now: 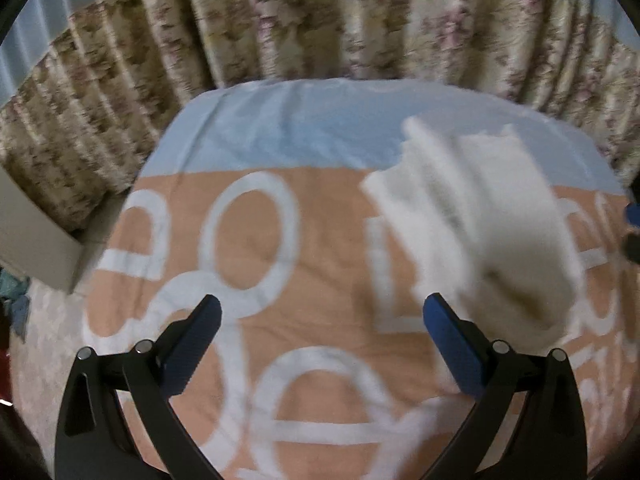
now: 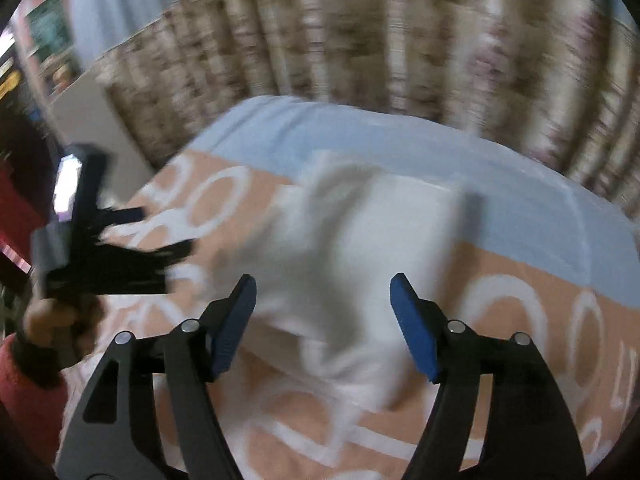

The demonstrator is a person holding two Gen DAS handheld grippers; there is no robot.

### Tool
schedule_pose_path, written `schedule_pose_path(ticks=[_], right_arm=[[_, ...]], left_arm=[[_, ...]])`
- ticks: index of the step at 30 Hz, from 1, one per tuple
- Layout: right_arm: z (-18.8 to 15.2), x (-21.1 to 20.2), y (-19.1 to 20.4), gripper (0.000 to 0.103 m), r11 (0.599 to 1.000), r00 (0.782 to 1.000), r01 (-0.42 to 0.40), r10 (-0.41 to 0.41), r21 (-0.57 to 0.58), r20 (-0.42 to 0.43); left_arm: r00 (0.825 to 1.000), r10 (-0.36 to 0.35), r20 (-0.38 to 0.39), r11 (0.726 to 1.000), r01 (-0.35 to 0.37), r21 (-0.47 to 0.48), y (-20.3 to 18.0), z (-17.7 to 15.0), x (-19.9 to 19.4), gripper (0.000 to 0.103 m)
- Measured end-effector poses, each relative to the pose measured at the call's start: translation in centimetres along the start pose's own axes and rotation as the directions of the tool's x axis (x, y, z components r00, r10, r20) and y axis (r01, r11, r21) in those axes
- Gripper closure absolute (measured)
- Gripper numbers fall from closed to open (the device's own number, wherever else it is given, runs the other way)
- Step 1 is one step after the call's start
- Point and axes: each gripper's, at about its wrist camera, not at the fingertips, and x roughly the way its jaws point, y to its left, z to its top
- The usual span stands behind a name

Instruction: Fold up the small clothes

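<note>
A small white garment (image 1: 480,216) lies crumpled on a bed cover of peach and light blue with white letters (image 1: 280,280). In the left wrist view it is ahead and to the right of my left gripper (image 1: 322,312), which is open and empty above the cover. In the right wrist view the garment (image 2: 360,240) lies straight ahead of my right gripper (image 2: 323,292), which is open and empty just short of it. The left gripper, held in a hand, also shows in the right wrist view (image 2: 100,240) at the left. Both views are blurred.
A floral curtain (image 1: 320,20) hangs close behind the bed. A grey-white box or furniture edge (image 1: 36,240) stands at the left of the bed. A red sleeve (image 2: 28,380) shows at the lower left of the right wrist view.
</note>
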Motion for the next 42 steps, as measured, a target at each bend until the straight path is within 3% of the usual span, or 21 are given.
schedule_pose_path(ticks=[3, 6, 9, 14, 15, 17, 20, 23, 25, 26, 28, 31, 34, 37, 38, 39, 42], right_arm=[[-1.2, 0.8, -3.2, 0.033, 0.996, 1.000, 0.012, -0.010, 0.089, -0.017], [-2.7, 2.1, -4.9, 0.033, 0.986, 0.997, -0.029, 0.039, 0.163, -0.059], [-3.8, 3.6, -5.3, 0.033, 0.975, 0.992, -0.074, 0.094, 0.209, -0.087], [-5.4, 5.0, -5.6, 0.035, 0.962, 0.982, -0.121, 0.152, 0.246, -0.112], [-5.5, 5.3, -5.7, 0.037, 0.958, 0.979, -0.134, 0.168, 0.255, -0.114], [-5.7, 5.6, -5.8, 0.063, 0.954, 0.974, -0.158, 0.193, 0.254, -0.118], [-5.9, 5.7, -5.4, 0.083, 0.964, 0.978, -0.145, 0.174, 0.224, -0.117], [-6.1, 5.0, -5.6, 0.090, 0.966, 0.979, -0.157, 0.180, 0.208, -0.098], [-6.3, 4.9, -5.8, 0.090, 0.967, 0.978, -0.154, 0.178, 0.202, -0.106], [-6.4, 4.9, -6.0, 0.090, 0.965, 0.977, -0.159, 0.185, 0.209, -0.110], [-6.4, 4.9, -6.2, 0.090, 0.962, 0.975, -0.166, 0.193, 0.217, -0.109], [-6.4, 5.2, -6.0, 0.087, 0.962, 0.975, -0.169, 0.195, 0.214, -0.107], [-6.5, 5.3, -5.9, 0.087, 0.963, 0.975, -0.168, 0.194, 0.213, -0.108], [-6.5, 5.4, -6.0, 0.085, 0.960, 0.974, -0.175, 0.202, 0.219, -0.106], [-6.5, 5.4, -6.1, 0.083, 0.959, 0.973, -0.178, 0.205, 0.219, -0.106], [-6.5, 5.5, -6.1, 0.083, 0.959, 0.973, -0.179, 0.206, 0.219, -0.108], [-6.3, 5.7, -6.3, 0.082, 0.956, 0.970, -0.190, 0.218, 0.225, -0.106]], left_arm=[[0.997, -0.081, 0.008, 0.997, 0.081, 0.000, -2.1, 0.9, -0.5, 0.001], [0.984, -0.178, 0.010, 0.984, 0.178, 0.016, -4.2, 1.4, -1.2, 0.002], [0.975, -0.223, -0.020, 0.972, 0.224, 0.065, -6.2, 1.2, -1.0, 0.002], [0.965, -0.256, -0.050, 0.964, 0.259, 0.062, -7.0, 0.3, -0.1, 0.002], [0.963, -0.263, -0.053, 0.962, 0.266, 0.061, -6.9, 0.2, 0.1, 0.002], [0.963, -0.261, -0.061, 0.962, 0.265, 0.066, -6.7, 0.1, 0.6, 0.004], [0.960, -0.263, -0.095, 0.961, 0.270, 0.067, -5.7, 0.2, 1.5, 0.050], [0.966, -0.244, -0.085, 0.966, 0.250, 0.072, -3.8, 0.1, 0.7, 0.045], [0.965, -0.258, -0.052, 0.958, 0.263, 0.114, -3.1, -0.2, -1.0, 0.023], [0.965, -0.263, -0.020, 0.956, 0.263, 0.133, -3.0, -0.3, -2.0, 0.004], [0.959, -0.283, 0.028, 0.947, 0.274, 0.170, -3.4, -0.4, -3.6, 0.002], [0.938, -0.345, 0.014, 0.918, 0.335, 0.212, -5.6, -0.3, -3.7, 0.002], [0.945, -0.326, -0.005, 0.912, 0.316, 0.261, -8.0, -0.7, -2.4, 0.002], [0.935, -0.353, -0.044, 0.893, 0.350, 0.281, -9.9, -1.1, -0.8, 0.004], [0.928, -0.367, -0.060, 0.886, 0.368, 0.281, -10.2, -1.2, -0.3, 0.017], [0.923, -0.376, -0.078, 0.880, 0.382, 0.284, -10.5, -1.2, 0.2, 0.043], [0.919, -0.377, -0.112, 0.875, 0.393, 0.282, -10.4, -1.4, 1.3, 0.078]])
